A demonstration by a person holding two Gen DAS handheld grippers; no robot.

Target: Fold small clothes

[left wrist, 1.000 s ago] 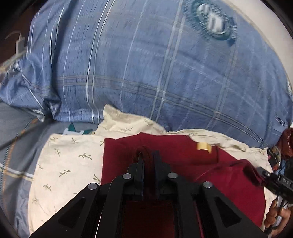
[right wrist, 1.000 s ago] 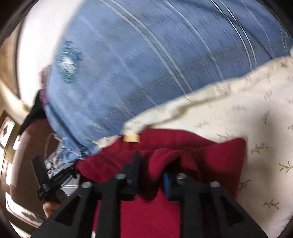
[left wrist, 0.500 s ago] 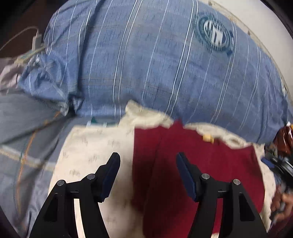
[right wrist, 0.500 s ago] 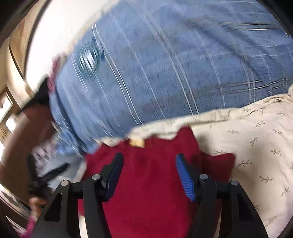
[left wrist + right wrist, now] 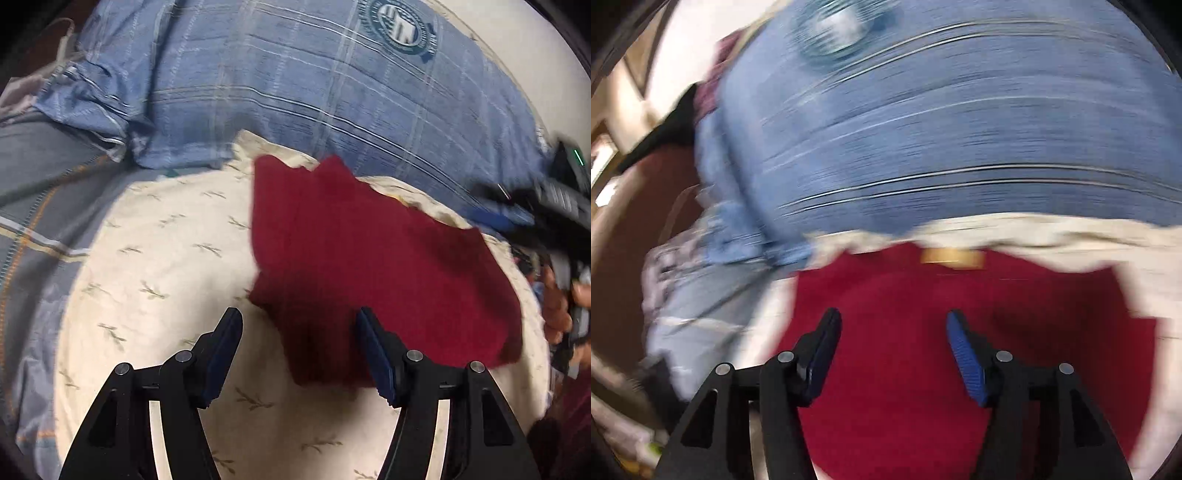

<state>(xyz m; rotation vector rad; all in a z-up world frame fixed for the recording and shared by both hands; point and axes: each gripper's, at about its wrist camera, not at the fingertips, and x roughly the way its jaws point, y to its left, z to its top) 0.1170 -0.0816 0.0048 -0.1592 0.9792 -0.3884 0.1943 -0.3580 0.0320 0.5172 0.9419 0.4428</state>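
left gripper (image 5: 298,350): jaws apart, empty
right gripper (image 5: 892,349): jaws apart, empty
red garment (image 5: 369,266): folded over, lying on leaf-print cream cloth (image 5: 155,266)
progress: one fold apparently laid; further folds likely left

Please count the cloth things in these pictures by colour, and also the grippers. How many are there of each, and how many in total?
Dark red garment: 1
Cream leaf-print pillow: 1
Blue plaid pillow: 1
Grey bedding with orange stitching: 1
Grippers: 2, the left gripper and the right gripper, both open
Total: 6
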